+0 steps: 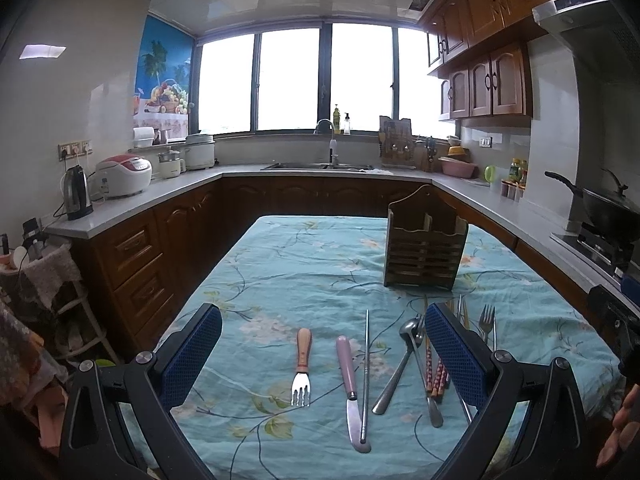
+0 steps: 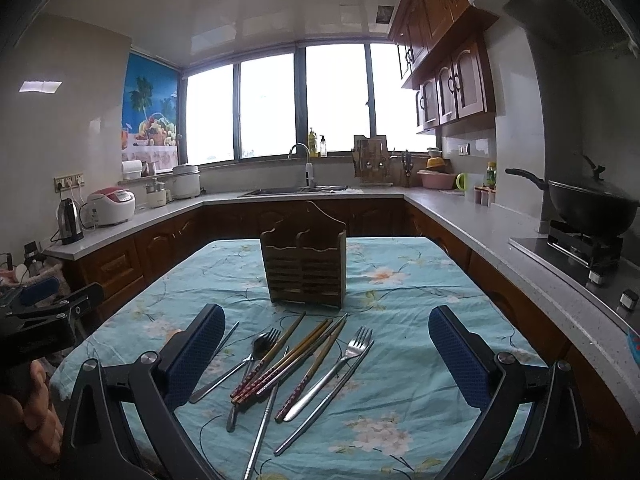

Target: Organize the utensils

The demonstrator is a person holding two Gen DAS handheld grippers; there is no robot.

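Note:
A wooden utensil holder (image 1: pixel 425 245) stands empty on the blue floral tablecloth (image 1: pixel 280 272); it also shows in the right wrist view (image 2: pixel 303 267). My left gripper (image 1: pixel 323 344) is open above a wooden-handled fork (image 1: pixel 303 364), a pink-handled knife (image 1: pixel 350 380), a metal chopstick (image 1: pixel 365 372) and spoons (image 1: pixel 404 356). My right gripper (image 2: pixel 326 350) is open above a pile of chopsticks (image 2: pixel 296 354), a steel fork (image 2: pixel 340 368), a metal chopstick (image 2: pixel 324 396) and a spoon (image 2: pixel 244 360). Nothing is held.
Kitchen counters (image 1: pixel 132 200) ring the table, with a kettle (image 1: pixel 76 192), rice cooker (image 1: pixel 124 174) and sink (image 1: pixel 320 166). A wok (image 2: pixel 592 200) sits on the stove at the right. The other gripper (image 2: pixel 44 312) shows at the left edge.

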